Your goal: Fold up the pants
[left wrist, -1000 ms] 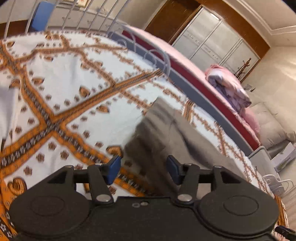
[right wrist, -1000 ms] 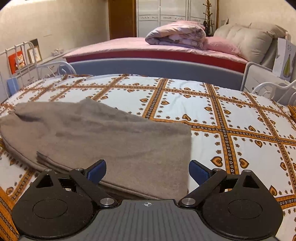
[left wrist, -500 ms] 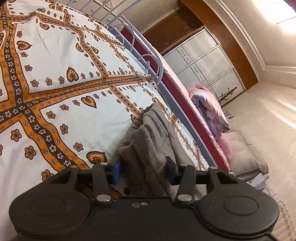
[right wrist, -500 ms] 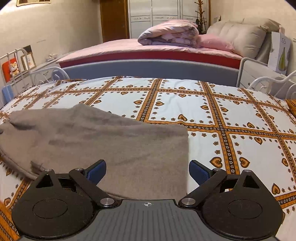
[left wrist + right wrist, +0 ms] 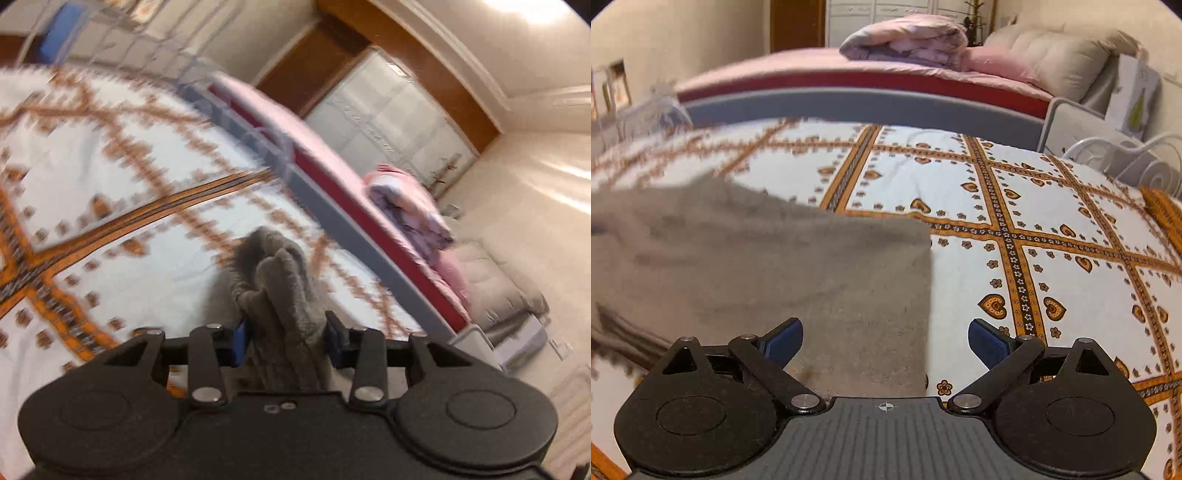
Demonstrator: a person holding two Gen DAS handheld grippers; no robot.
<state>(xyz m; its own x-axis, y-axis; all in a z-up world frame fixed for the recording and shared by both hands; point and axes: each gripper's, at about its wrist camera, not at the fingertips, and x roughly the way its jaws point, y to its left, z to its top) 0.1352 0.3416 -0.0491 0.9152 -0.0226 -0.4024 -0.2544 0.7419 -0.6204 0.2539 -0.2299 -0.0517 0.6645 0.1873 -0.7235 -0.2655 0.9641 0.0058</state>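
The grey fleece pants (image 5: pixel 775 266) lie flat on the white and orange patterned bedspread (image 5: pixel 1034 221), filling the left half of the right wrist view. My right gripper (image 5: pixel 885 338) is open just above their near right corner, with the cloth's right edge between its blue pads and nothing gripped. In the blurred left wrist view, a bunched end of the pants (image 5: pixel 273 266) stands up between the blue pads of my left gripper (image 5: pixel 286 332). Its jaws are closing and pinch this bunch, raised off the bedspread (image 5: pixel 129 184).
Beyond the bedspread runs a grey and red bed frame (image 5: pixel 857 107) with a pink bed and a folded quilt (image 5: pixel 908 40). A white metal rail (image 5: pixel 1126 155) curls at the right edge. Wardrobe doors (image 5: pixel 388 122) stand at the back.
My left gripper closed on the bunched end of the pants and lifted it off the bedspread. The right gripper sank a little toward the pants and stayed open.
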